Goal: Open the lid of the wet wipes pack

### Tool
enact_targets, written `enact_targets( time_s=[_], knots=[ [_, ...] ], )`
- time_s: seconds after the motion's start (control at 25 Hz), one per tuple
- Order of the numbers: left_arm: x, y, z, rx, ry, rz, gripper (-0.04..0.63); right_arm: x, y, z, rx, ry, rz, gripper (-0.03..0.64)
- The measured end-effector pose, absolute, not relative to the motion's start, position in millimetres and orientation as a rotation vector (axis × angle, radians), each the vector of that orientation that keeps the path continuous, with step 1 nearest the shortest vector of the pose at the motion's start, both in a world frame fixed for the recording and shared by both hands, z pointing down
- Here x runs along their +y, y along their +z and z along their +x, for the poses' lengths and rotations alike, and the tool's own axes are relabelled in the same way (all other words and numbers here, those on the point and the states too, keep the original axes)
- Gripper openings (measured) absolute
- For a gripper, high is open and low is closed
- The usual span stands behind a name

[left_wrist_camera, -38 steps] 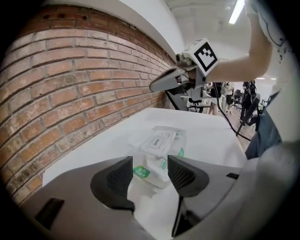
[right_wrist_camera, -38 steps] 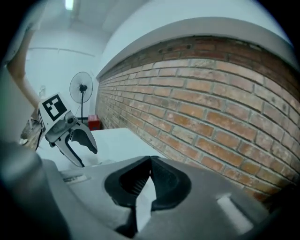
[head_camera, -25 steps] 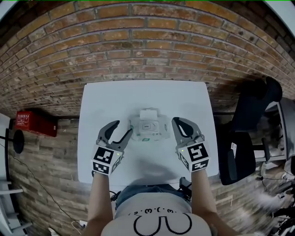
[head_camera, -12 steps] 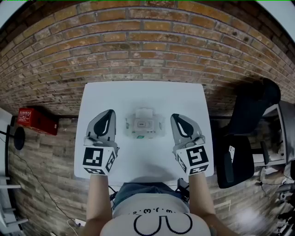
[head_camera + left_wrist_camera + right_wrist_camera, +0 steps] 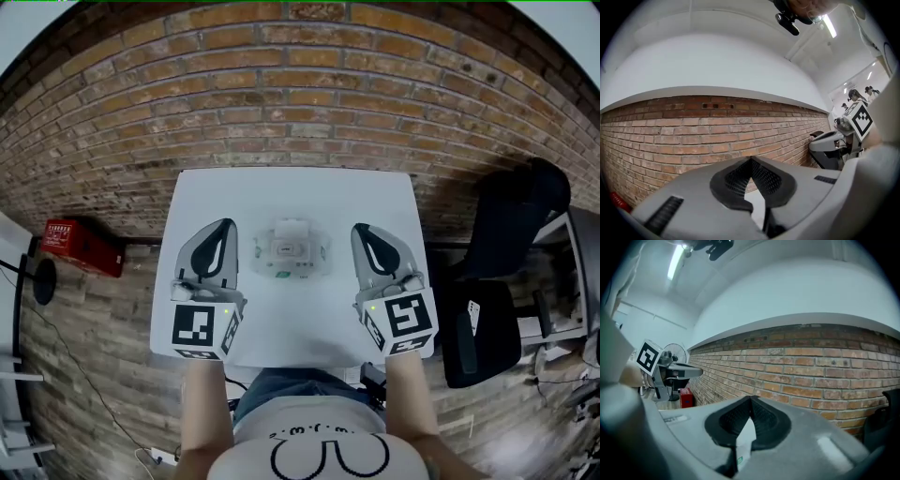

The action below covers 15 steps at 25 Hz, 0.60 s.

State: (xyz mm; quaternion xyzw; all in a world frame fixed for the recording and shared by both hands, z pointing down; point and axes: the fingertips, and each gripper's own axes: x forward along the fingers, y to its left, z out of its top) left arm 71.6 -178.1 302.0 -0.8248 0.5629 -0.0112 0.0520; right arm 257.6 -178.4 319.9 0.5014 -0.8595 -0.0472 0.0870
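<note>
The wet wipes pack lies flat in the middle of the white table. A white flap shows at its far edge, which looks like the lid folded back. My left gripper hangs in the air to the left of the pack, jaws shut with nothing in them. My right gripper hangs to the pack's right, also shut and empty. Neither touches the pack. Both gripper views look level at the brick wall over shut jaws: the left gripper and the right gripper.
A brick wall runs behind the table. On the floor at the left lies a red box. A black office chair stands to the right of the table. The person's torso is at the table's near edge.
The left gripper's jaws, open beside the pack's left edge a second ago, have shut. Both grippers have lifted up and away from the pack.
</note>
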Motion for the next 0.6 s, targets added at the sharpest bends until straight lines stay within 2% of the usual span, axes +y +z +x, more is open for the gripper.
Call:
enact_targets(
  time_s=[0.6],
  knots=[
    [-156.5, 289.2, 43.4, 1.677, -0.009, -2.511, -0.002, -151.7, 303.6, 221.1, -2.535, -0.205, 1.507, 0.002]
  ],
)
